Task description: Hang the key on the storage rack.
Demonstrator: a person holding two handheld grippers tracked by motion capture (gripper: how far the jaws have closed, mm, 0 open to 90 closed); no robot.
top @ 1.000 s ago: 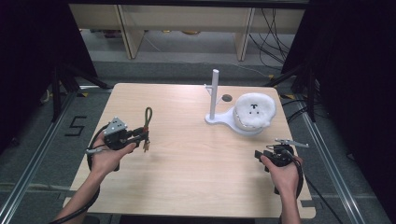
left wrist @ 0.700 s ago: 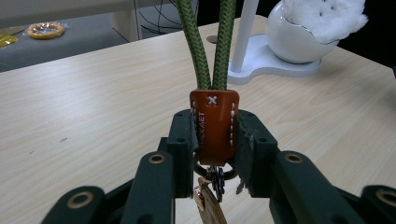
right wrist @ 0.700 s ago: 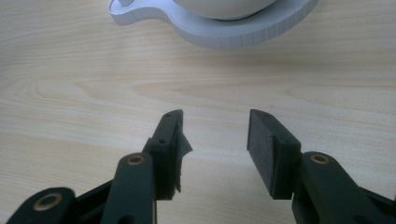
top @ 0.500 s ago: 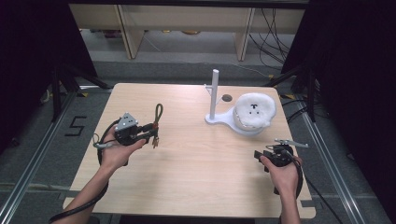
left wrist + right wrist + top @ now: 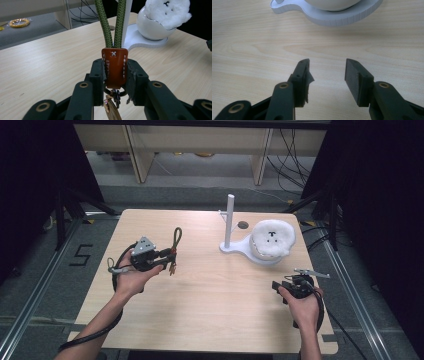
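We've got the left gripper point(image 5: 113, 75) clamped on the keychain point(image 5: 114, 67) by its orange leather tab, jaws flat against both sides. That grip leaves the green cord loop point(image 5: 112, 22) free, sticking up ahead of the jaws, while the keys point(image 5: 113, 100) dangle below, off the surface point(image 5: 210, 295). Probable reason: the loop can drop over the white post point(image 5: 230, 220) of the stand point(image 5: 240, 247), which sits beyond the jaws next to the fluffy toy point(image 5: 272, 237). Right gripper point(image 5: 326, 75) jaws are apart with nothing between them, parked near the stand's base, likely ready to steady it.

One table point(image 5: 210, 305), one white stand point(image 5: 231, 247), one fluffy white toy point(image 5: 272, 238), one green-corded keychain point(image 5: 174, 245), two tongs.
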